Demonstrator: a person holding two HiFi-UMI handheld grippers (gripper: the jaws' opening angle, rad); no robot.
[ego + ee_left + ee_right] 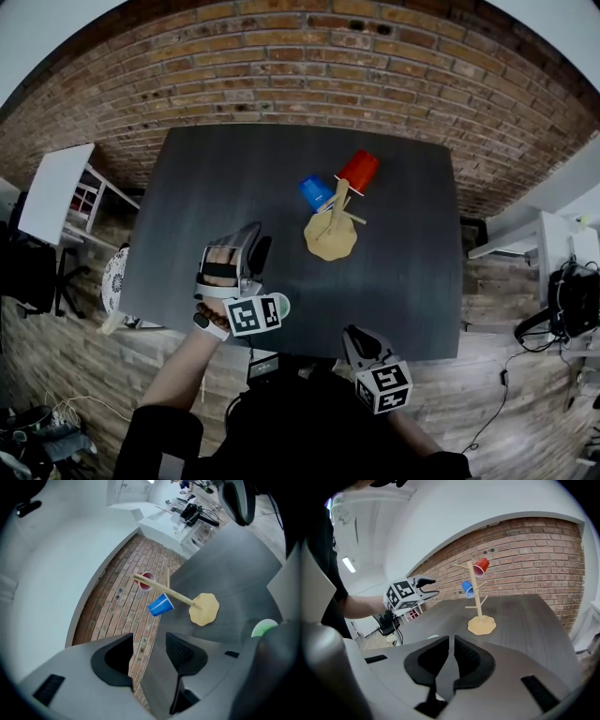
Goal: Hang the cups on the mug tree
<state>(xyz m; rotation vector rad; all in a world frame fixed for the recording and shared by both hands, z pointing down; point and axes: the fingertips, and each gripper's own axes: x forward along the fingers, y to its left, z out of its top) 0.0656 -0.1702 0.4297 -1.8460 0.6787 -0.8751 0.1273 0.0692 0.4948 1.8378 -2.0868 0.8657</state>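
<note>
Wooden mug tree (330, 234), centre frame, bears red cup (358, 171) and blue cup (317, 193) on its pegs, hence empty grippers: left gripper (149, 638) fingers apart, right gripper (451, 641) fingers together.

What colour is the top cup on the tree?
Top cup is red; clearest in right gripper view.

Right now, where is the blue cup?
In the head view the blue cup hangs on the mug tree near the middle of the dark table, just left of the red cup.
</note>
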